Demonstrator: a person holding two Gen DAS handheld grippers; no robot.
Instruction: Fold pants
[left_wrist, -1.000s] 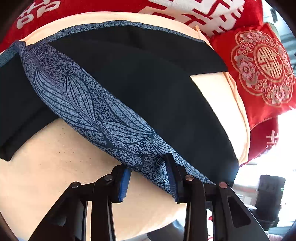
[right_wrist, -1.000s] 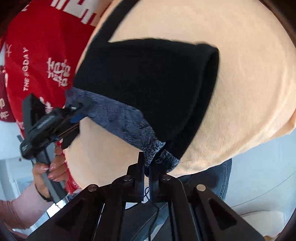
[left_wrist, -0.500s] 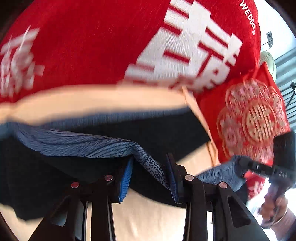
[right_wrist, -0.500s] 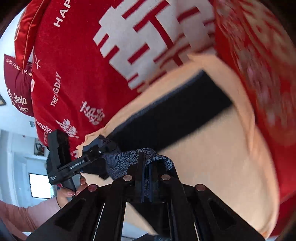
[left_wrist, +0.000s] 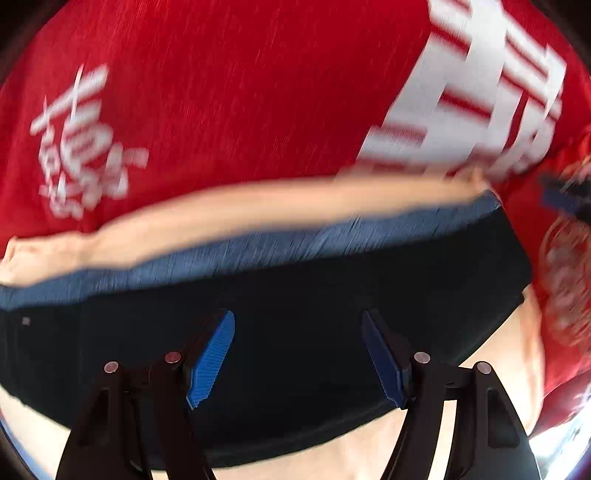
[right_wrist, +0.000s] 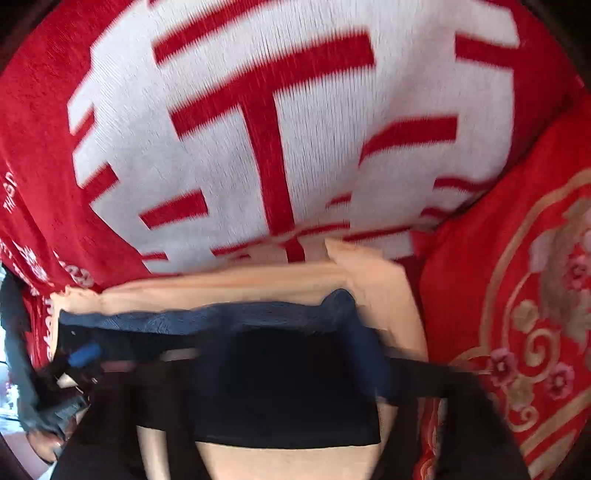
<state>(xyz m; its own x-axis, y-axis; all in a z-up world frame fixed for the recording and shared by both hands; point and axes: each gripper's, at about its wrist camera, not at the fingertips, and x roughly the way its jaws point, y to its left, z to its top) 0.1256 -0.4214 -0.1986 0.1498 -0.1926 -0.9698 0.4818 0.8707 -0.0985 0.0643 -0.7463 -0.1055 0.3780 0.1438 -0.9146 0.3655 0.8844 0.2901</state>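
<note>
Red cushions (left_wrist: 221, 103) back a peach pad (left_wrist: 258, 206) where the dark pants (left_wrist: 295, 295) lie folded over, so left tongs (left_wrist: 297, 354) and right tongs (right_wrist: 258, 373) have just spread apart, empty, letting the fold settle.

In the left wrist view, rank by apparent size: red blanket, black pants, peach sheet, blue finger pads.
1. red blanket
2. black pants
3. peach sheet, partly hidden by the pants, so uncertain
4. blue finger pads, smallest despite being nearest
</note>
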